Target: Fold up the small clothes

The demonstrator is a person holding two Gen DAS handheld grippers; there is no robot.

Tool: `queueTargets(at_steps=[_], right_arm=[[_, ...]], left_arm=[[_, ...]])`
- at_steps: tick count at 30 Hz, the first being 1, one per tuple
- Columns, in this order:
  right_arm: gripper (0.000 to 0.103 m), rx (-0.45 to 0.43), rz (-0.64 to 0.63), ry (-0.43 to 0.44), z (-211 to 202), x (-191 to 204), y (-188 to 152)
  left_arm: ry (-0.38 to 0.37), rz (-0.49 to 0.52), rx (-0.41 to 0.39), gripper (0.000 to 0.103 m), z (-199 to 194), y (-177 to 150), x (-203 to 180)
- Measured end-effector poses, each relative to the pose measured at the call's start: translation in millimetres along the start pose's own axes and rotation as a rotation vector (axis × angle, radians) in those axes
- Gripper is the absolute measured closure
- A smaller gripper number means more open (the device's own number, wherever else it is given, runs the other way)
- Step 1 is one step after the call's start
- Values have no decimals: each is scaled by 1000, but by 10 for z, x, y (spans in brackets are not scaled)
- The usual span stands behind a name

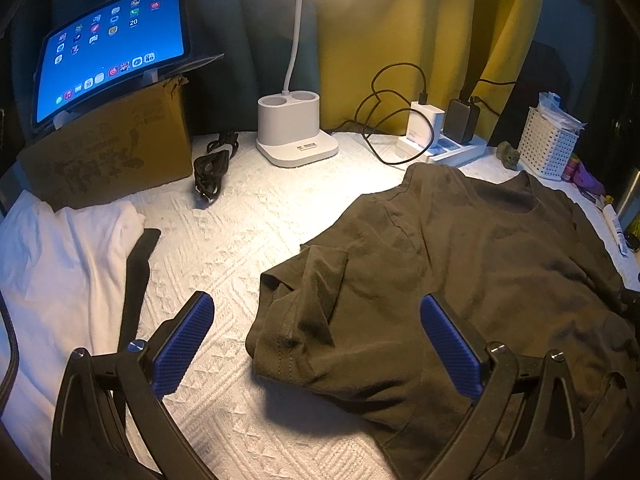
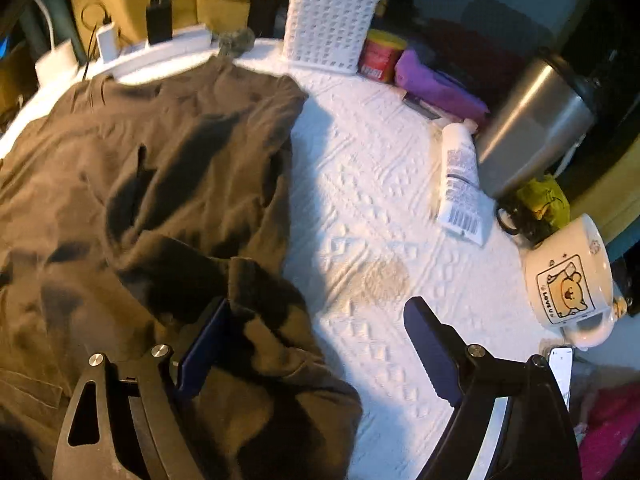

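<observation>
A dark olive T-shirt (image 1: 480,248) lies spread on the white textured cloth (image 1: 240,232), collar toward the back, with its left sleeve (image 1: 312,300) folded inward. My left gripper (image 1: 316,308) hovers open over that sleeve, and its blue pads touch nothing. In the right wrist view the same T-shirt (image 2: 160,160) fills the left half, its right edge bunched in a fold (image 2: 264,320). My right gripper (image 2: 318,304) is open; the fold rests against its left finger (image 2: 208,344), while the right finger (image 2: 428,348) stands over bare cloth. A white garment (image 1: 60,260) lies at far left.
At the back stand a tablet (image 1: 112,40) on a cardboard box (image 1: 120,148), a lamp base (image 1: 292,128), a power strip with chargers (image 1: 444,140) and a white basket (image 2: 328,28). A lotion tube (image 2: 460,180), steel container (image 2: 536,120), mug (image 2: 568,276) and phone (image 2: 560,368) line the right side.
</observation>
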State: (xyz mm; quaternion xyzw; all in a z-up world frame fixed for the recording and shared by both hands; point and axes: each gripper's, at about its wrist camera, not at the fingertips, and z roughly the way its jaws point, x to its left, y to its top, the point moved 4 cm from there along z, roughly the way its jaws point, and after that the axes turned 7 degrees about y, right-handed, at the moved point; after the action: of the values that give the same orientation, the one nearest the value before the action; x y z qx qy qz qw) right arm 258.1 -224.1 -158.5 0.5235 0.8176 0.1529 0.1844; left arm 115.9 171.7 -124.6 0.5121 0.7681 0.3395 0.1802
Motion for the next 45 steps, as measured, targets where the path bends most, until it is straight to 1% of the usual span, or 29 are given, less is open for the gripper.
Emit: queueTargets(at_steps=[2,4,5,6,8,9,10,13,18,19,20,22,24,25,29,31,34,38,42,45], right_arm=[[14,-50,-23,22,-109,64,23],[15,-94,-57,90,-182,187,64],[16,-97,-69,116,-183,238,79],[20,-94,-80,138,-168,288,88],[47,-70,-91,169,-104,359,88],[53,-55,-93,172,-67,385,77],[56,-45,-97,170,-38,405,66],[56,-36,-98,175,-41,428,34],[57,-32,-129,148,-88,411,-15],[62,-30,-134,150,-84,408,-34],[70,-27,-136,148,-66,405,-32],[75,-25,-136,155,-29,411,-16],[96,-31,-131,153,0,405,0],[98,-38,-127,140,0,398,2],[98,-37,-128,180,-65,432,-31],[98,-44,-135,209,-161,498,-58],[98,-53,-159,204,-279,595,-135],[98,-73,-129,245,-400,681,-249],[98,-72,-125,292,-451,891,-390],[98,-73,-150,301,-425,1073,-492]], left_arm=[[0,4,-7,1,-12,17,-16],[-3,5,-7,1,-14,19,-28],[-3,6,-6,1,-13,17,-35],[-3,8,-7,1,-17,12,-40],[-4,11,-6,1,-26,2,-39],[-4,11,-6,1,-31,-1,-34],[-3,11,-6,1,-30,1,-34],[3,9,-7,1,-40,-16,-13],[11,12,-14,1,-57,-39,24],[11,11,-15,1,-61,-41,27],[11,12,-16,1,-68,-44,32],[13,13,-22,1,-89,-52,45],[17,11,-24,1,-108,-68,67],[21,10,-25,1,-109,-70,81],[36,-2,-26,1,-135,-95,167],[36,-5,-26,1,-143,-111,200],[31,-14,-17,1,-128,-152,239],[28,-18,-12,1,-151,-217,284],[11,-29,0,1,-151,-261,333],[-2,-52,17,1,-125,-274,405]])
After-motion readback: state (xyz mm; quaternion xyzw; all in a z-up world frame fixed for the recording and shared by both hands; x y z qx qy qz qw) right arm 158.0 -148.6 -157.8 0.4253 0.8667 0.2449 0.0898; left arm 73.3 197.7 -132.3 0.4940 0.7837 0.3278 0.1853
